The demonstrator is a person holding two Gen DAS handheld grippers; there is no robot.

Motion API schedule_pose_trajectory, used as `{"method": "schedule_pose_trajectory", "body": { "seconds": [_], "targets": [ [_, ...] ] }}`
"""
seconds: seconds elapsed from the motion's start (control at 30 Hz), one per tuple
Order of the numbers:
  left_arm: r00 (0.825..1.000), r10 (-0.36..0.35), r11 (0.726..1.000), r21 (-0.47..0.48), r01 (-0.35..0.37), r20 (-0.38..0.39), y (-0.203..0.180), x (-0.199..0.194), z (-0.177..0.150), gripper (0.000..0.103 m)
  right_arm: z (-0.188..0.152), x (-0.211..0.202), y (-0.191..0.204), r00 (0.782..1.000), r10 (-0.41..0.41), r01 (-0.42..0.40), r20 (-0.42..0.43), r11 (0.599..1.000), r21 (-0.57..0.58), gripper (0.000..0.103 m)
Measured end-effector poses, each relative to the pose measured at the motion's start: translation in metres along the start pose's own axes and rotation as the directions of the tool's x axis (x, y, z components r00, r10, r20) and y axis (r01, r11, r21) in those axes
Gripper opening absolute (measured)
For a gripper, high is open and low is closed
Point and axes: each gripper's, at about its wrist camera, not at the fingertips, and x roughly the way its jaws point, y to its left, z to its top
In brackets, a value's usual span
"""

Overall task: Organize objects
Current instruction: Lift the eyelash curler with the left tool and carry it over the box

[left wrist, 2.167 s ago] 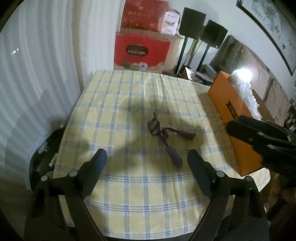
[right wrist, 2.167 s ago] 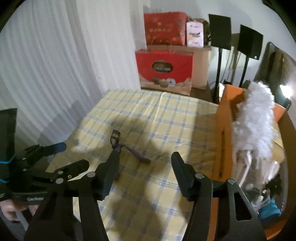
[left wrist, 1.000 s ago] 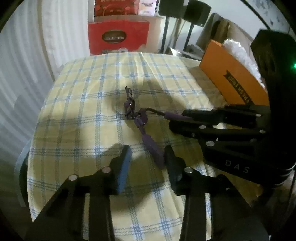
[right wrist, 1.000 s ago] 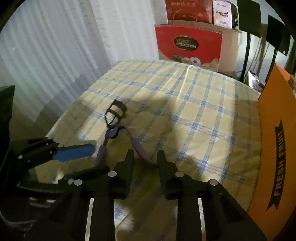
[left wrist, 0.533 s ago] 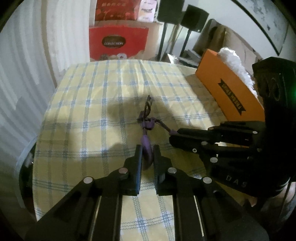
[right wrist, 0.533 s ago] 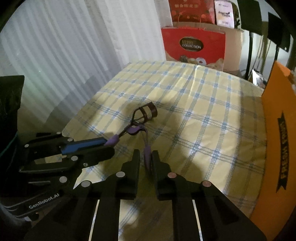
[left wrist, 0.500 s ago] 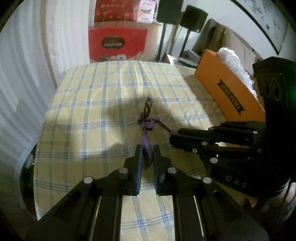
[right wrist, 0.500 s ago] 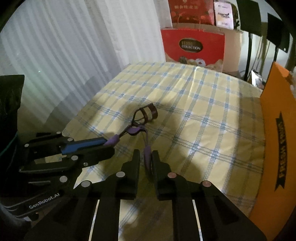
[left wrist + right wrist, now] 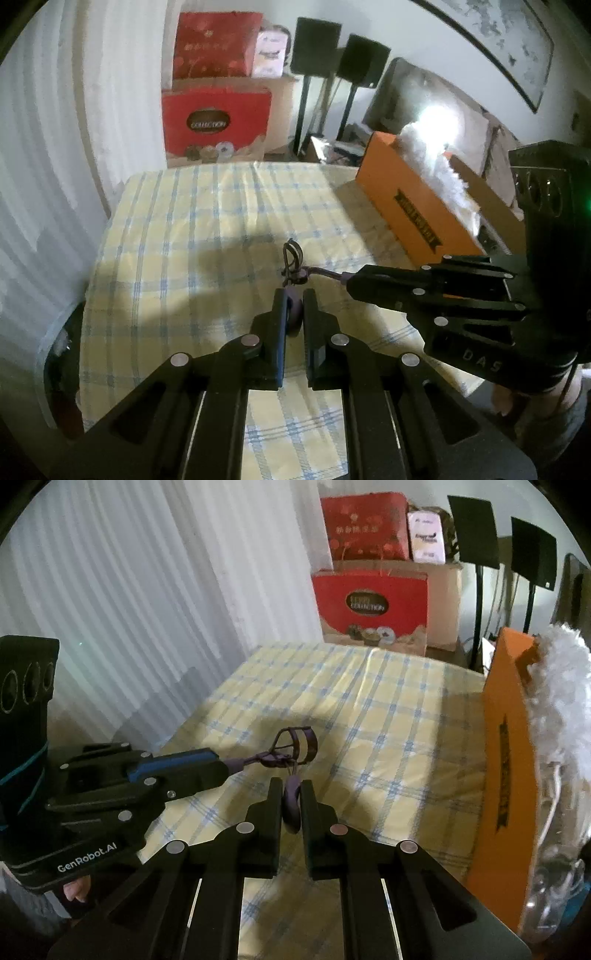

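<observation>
Two grippers, curved purple eyelash curler [image 9: 295, 744]

Each camera sits just behind its own two fingers, looking forward and down at the checked tablecloth [image 9: 177, 236], close above it. The left wrist view faces past its jaws toward the red gift boxes [image 9: 216, 122], with the orange box [image 9: 410, 206] to the right of the jaws. The right wrist view faces the same way, the orange box at its right edge. Both views share the purple eyelash curler [image 9: 295, 746] just ahead of the jaws, and each sees the other gripper beside it
</observation>
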Motion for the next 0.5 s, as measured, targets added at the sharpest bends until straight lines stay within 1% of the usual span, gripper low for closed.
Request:
{"method": "schedule_pose_trajectory", "body": {
  "seconds": [0.2, 0.37, 0.5],
  "targets": [
    [0.999, -0.023, 0.999, 0.034, 0.021, 0.047, -0.018, -0.017, 0.013, 0.007, 0.007, -0.030, -0.004, 0.998, -0.017, 0.017, 0.056, 1.000, 0.014, 0.009],
    [0.996, -0.044, 0.995, 0.088, 0.037, 0.078, -0.043, -0.027, 0.026, 0.007, 0.011, -0.057, -0.014, 0.995, -0.050, 0.048, 0.085, 0.999, 0.023, 0.009],
    [0.993, -0.069, 0.989, 0.134, 0.057, 0.093, -0.068, -0.029, 0.038, 0.008, 0.014, -0.084, -0.031, 0.992, -0.072, 0.066, 0.101, 0.996, 0.058, 0.009]
  ]
}}
